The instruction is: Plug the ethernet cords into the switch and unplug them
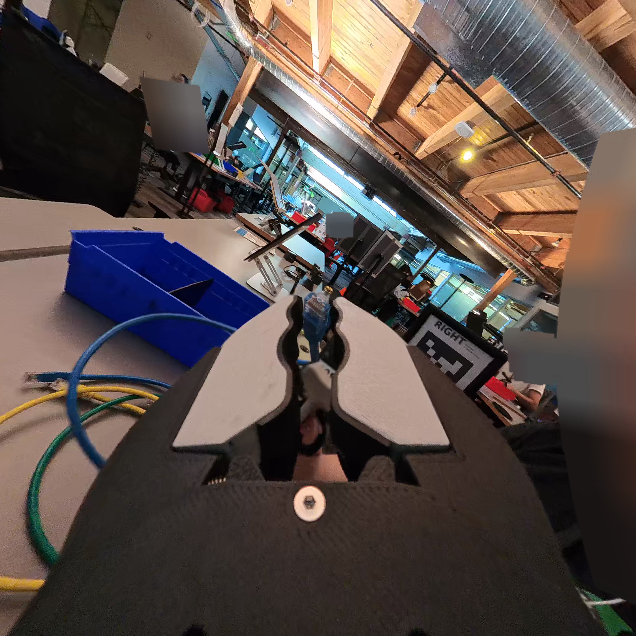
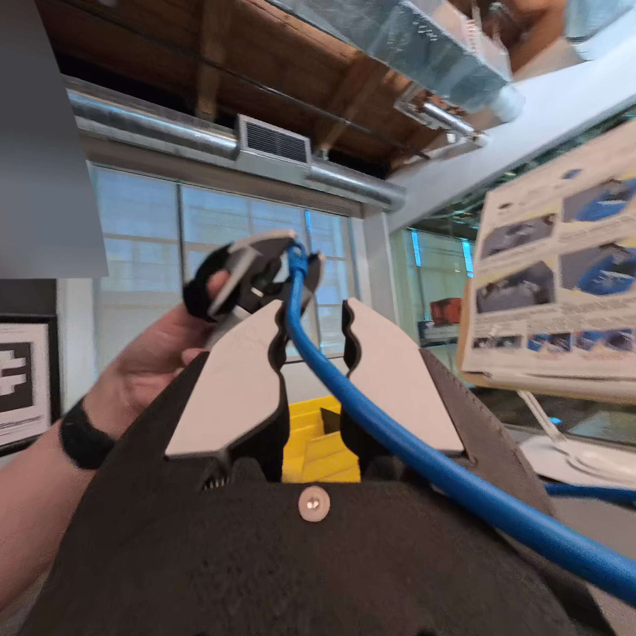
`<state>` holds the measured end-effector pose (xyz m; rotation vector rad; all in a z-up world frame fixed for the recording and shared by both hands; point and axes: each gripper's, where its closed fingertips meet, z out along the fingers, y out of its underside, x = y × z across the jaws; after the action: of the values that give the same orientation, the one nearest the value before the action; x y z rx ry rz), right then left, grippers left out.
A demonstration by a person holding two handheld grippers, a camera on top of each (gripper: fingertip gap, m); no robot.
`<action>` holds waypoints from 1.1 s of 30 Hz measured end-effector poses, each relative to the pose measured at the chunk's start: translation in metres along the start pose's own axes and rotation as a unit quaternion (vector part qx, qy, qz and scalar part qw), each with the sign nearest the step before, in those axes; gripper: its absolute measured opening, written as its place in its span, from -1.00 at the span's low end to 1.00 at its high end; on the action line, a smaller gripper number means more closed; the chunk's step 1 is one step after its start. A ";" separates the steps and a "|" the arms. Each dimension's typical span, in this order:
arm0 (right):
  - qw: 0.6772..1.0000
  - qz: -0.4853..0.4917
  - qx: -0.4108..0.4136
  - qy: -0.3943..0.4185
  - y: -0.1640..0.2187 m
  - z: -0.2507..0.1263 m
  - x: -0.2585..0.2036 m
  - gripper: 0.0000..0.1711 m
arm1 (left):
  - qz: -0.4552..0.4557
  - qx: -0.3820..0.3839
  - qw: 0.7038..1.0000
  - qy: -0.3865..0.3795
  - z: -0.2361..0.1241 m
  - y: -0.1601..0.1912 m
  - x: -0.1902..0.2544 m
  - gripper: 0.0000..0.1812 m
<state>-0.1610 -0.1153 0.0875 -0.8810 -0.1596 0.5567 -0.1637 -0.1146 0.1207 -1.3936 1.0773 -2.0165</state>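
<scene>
The left gripper (image 1: 316,321) has its grey jaws pinching the clear plug and boot of the blue ethernet cord (image 1: 316,318), held up in the air well above the grey bench (image 1: 41,330). The plug's tip points up and away past the fingertips, so its long axis runs along the jaws, and the cord trails back down between them.

The right gripper (image 2: 314,332) has its jaws spread, with the same blue cord (image 2: 344,371) passing loosely between them and touching the left-hand finger at most.

The step looks like a regrasp or alignment of the plug before insertion. To do it well, keep the left pinch firm on the boot, not on the latch tab, and let the right jaws guide the cord without tugging.

No switch shows in either view. A loose blue plug (image 1: 32,378), a yellow cord (image 1: 113,390) and a green cord (image 1: 38,492) lie on the bench near a blue plastic bin (image 1: 103,282).
</scene>
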 end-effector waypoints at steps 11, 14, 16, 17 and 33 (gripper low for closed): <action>0.998 0.007 -0.031 -0.054 -0.016 0.001 -0.017 -0.90 | 0.027 0.001 0.999 0.024 -0.006 0.002 0.008 -0.84; 0.998 0.002 -0.042 -0.055 -0.016 0.000 -0.018 -0.91 | 0.031 0.002 0.999 0.026 -0.006 0.003 0.009 -0.84; 0.997 0.009 -0.054 -0.055 -0.015 0.000 -0.017 -0.92 | 0.038 0.000 0.999 0.024 -0.007 0.003 0.009 -0.84; 0.996 0.014 -0.060 -0.057 -0.014 0.000 -0.017 -0.92 | 0.040 -0.001 0.999 0.024 -0.007 0.004 0.009 -0.84; 0.993 0.059 -0.075 -0.063 -0.017 -0.007 -0.017 -0.93 | 0.064 -0.013 0.998 0.021 -0.004 0.010 0.011 -0.84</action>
<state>-0.1664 -0.1376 0.0979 -1.0062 -0.2669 0.7181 -0.1723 -0.1276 0.1181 -1.2664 1.1836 -1.9539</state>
